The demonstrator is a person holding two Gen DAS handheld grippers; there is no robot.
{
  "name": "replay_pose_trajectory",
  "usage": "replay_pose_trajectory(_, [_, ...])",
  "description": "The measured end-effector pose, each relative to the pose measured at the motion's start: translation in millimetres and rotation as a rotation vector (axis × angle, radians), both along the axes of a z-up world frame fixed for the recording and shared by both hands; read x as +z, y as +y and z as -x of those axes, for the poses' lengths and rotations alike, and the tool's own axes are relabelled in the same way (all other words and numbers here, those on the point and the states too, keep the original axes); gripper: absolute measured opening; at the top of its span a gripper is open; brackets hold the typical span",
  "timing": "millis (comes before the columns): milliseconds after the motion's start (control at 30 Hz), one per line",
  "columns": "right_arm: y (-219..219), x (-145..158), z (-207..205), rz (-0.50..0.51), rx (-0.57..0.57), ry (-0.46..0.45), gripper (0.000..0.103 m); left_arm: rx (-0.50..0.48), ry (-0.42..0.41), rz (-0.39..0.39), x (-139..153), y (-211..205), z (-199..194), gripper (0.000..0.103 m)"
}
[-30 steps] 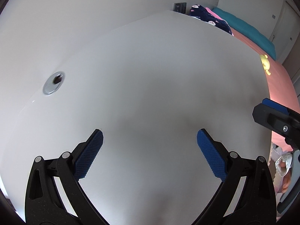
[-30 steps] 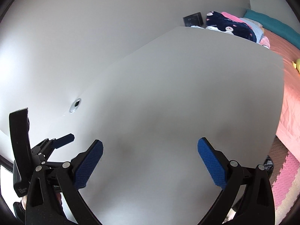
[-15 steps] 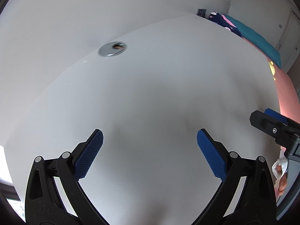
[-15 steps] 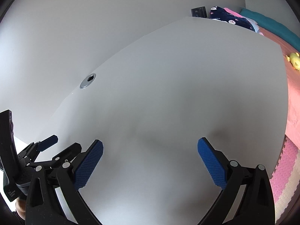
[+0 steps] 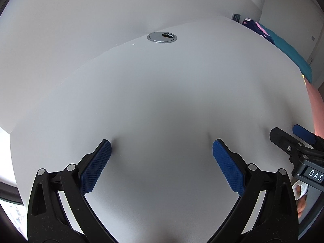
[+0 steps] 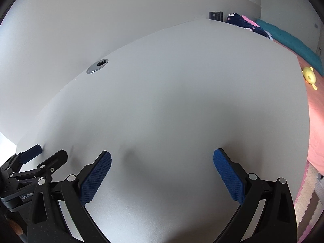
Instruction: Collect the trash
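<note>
No trash shows in either view. My left gripper (image 5: pixel 161 156) hangs open just above a bare white desk (image 5: pixel 162 93), blue pads wide apart with nothing between them. My right gripper (image 6: pixel 162 165) is open too, over the same desk (image 6: pixel 182 93). In the left wrist view the right gripper (image 5: pixel 291 135) shows at the right edge. The left gripper (image 6: pixel 43 155) appears at the lower left of the right wrist view.
A chrome cable grommet (image 5: pixel 162 37) sits near the desk's back edge by the white wall, also visible as the grommet (image 6: pixel 97 66). Beyond the desk's right edge lies a bed (image 6: pixel 316 109) with a teal pillow (image 6: pixel 291 44), dark patterned cloth (image 6: pixel 243 23) and a yellow toy (image 6: pixel 309 77).
Both grippers have swung left and tipped down toward the desk. The grommet has moved from the left toward the upper middle of the left view. Both stay open.
</note>
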State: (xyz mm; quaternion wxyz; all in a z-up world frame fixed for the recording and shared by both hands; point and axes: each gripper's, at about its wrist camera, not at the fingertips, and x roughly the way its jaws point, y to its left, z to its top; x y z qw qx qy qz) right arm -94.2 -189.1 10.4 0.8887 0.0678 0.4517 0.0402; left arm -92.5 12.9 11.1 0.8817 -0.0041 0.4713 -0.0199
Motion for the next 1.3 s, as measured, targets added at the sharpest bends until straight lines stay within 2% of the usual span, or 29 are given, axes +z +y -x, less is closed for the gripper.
replay_pose_trajectory(167, [7, -5, -5, 0.067, -0.040, -0.014, 0.101, 0.011, -0.007, -0.045, -2, 3, -5, 0.097])
replay_pose_trajectory(367, [15, -8, -8, 0.132, -0.050, 0.006, 0.101, 0.021, -0.021, -0.044, -2, 5, -5, 0.097])
replay_pose_trajectory(1300, [16, -8, -10, 0.129, -0.046, 0.006, 0.101, 0.022, -0.020, -0.043, -2, 6, -7, 0.097])
